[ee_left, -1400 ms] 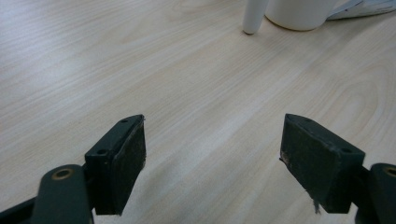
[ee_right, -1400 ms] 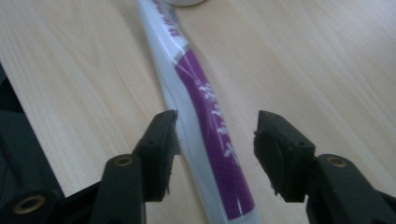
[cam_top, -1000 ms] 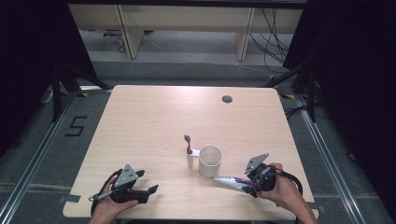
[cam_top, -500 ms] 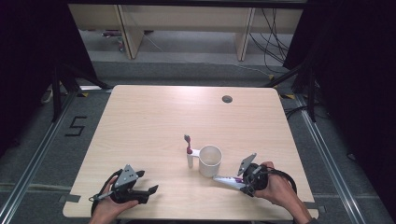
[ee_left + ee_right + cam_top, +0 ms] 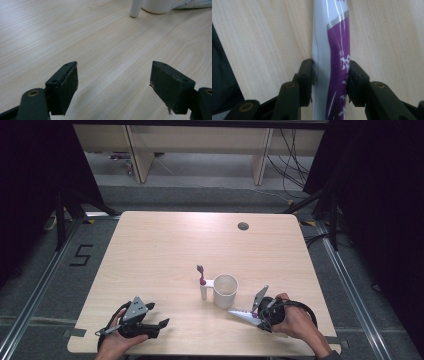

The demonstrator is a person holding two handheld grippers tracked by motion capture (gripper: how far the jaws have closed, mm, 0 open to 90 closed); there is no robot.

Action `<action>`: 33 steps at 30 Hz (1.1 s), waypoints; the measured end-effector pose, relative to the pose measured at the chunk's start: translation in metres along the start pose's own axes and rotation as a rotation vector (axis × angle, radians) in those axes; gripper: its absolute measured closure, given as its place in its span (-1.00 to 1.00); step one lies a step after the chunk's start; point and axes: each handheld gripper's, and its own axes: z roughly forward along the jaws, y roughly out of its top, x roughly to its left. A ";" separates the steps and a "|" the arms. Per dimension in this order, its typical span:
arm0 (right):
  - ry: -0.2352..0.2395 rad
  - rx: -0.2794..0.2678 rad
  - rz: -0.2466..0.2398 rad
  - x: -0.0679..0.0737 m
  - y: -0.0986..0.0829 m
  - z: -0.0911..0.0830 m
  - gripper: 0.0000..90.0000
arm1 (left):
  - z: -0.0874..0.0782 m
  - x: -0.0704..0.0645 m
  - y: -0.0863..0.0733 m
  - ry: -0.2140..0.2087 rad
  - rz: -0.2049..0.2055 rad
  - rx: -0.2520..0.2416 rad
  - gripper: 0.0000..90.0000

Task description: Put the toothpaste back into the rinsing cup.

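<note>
1. Left gripper: resting at the near left of the desk, held in the person's left hand. Fingers released, spread wide, with bare wood grain between them. Nothing held.
2. Ahead of the left fingers, well apart: the base of a white toothbrush holder and the foot of a white cup, touching or just beside each other.
3. High view, centre of the desk: the white cup stands upright. The toothbrush holder is attached at its left side and carries a toothbrush, head up.
4. Right gripper: in the person's right hand, just right of the cup. Fingers clenched across a purple-and-white toothpaste tube. The tube runs straight ahead from between the fingers, pinched at its flanks.
5. Tube position, high view: toothpaste tube points from the fingers toward the cup's foot, low over the desk. Cannot tell whether its far end touches the wood.
6. Progress (judgement): grasp of the tube is done. The toothbrush is already in its holder. Remaining: lift the tube and place it, probably into the cup. The left gripper is idle so far.
</note>
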 end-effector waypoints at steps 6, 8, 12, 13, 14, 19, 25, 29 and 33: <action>0.003 0.018 -0.015 0.005 0.001 0.000 0.46 | 0.002 -0.002 0.000 -0.005 -0.021 -0.018 -0.51; -0.007 0.058 -0.014 0.006 0.003 0.000 0.52 | 0.003 -0.002 0.000 -0.008 -0.017 -0.023 -0.51; 0.004 0.076 -0.031 0.007 0.006 0.002 0.63 | 0.001 -0.002 0.000 -0.001 -0.014 -0.014 -0.51; 0.000 0.086 -0.030 0.009 0.007 0.002 0.65 | 0.002 -0.002 0.000 -0.002 -0.018 -0.019 -0.51; -0.006 0.085 -0.025 0.011 0.007 0.002 0.65 | 0.002 -0.001 0.000 -0.004 -0.011 -0.010 -0.51; -0.040 0.095 -0.034 0.016 0.008 0.002 0.68 | 0.002 -0.002 0.000 -0.001 -0.020 -0.020 -0.50; -0.045 0.076 -0.045 0.020 0.005 0.001 0.69 | 0.002 0.000 0.000 -0.004 -0.007 -0.010 -0.49; -0.051 0.001 -0.003 0.024 -0.003 -0.009 0.69 | 0.001 0.001 0.000 0.006 0.006 0.009 -0.49; -0.052 -0.086 -0.039 0.022 -0.011 -0.021 0.70 | 0.001 0.000 -0.001 0.003 -0.008 -0.003 -0.49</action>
